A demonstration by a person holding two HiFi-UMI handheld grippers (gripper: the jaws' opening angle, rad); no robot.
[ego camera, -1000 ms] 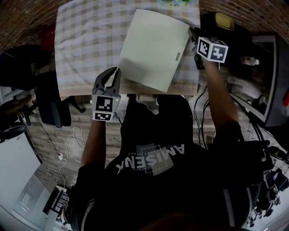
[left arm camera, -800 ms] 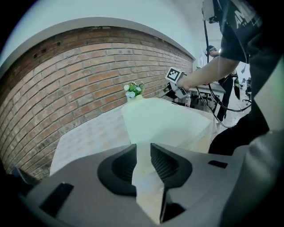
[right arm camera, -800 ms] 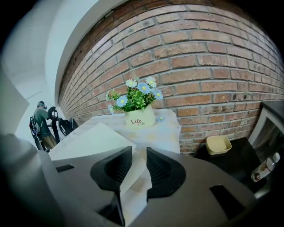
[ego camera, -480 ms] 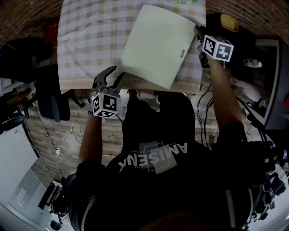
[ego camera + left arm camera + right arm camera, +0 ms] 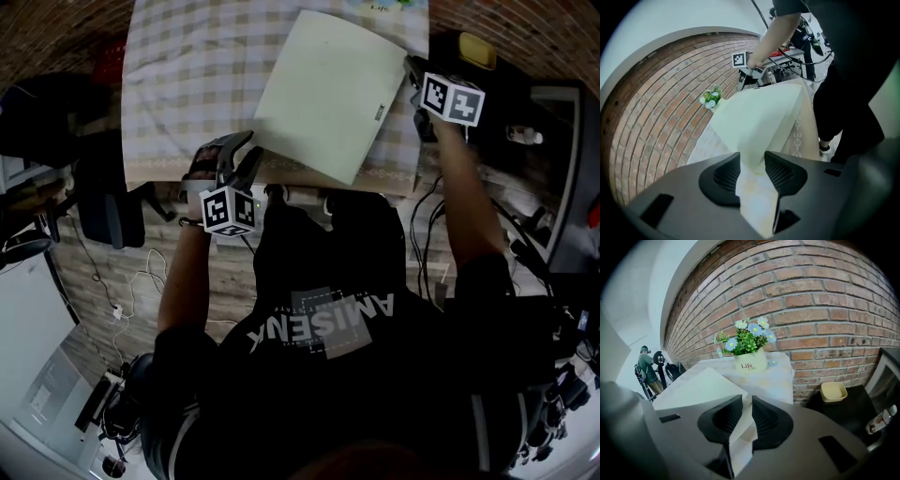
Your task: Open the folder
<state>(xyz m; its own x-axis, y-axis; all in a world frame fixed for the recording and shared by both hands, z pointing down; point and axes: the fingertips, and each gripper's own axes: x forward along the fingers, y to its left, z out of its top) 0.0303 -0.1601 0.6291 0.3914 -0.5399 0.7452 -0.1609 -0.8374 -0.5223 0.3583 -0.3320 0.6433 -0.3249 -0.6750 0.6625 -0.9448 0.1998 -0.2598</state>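
Brick wall (image 5: 825, 301) behind, pale green folder (image 5: 328, 94) lying on the checked-cloth counter (image 5: 187, 75). Left hand-held gripper (image 5: 752, 161) has just been opening its jaws, now apart around the folder's near corner; right hand-held gripper (image 5: 746, 401) pinches its far right corner tight.

The folder (image 5: 328, 94) lies on the table (image 5: 178, 94); the flower pot (image 5: 752, 363) stands behind it by the wall (image 5: 825, 301)

cut off at top edge: flower pot (image 5: 389, 5) | too small to read: label (image 5: 379, 112) on folder (image 5: 328, 89) | far, tiny, unclear: person (image 5: 645, 369)
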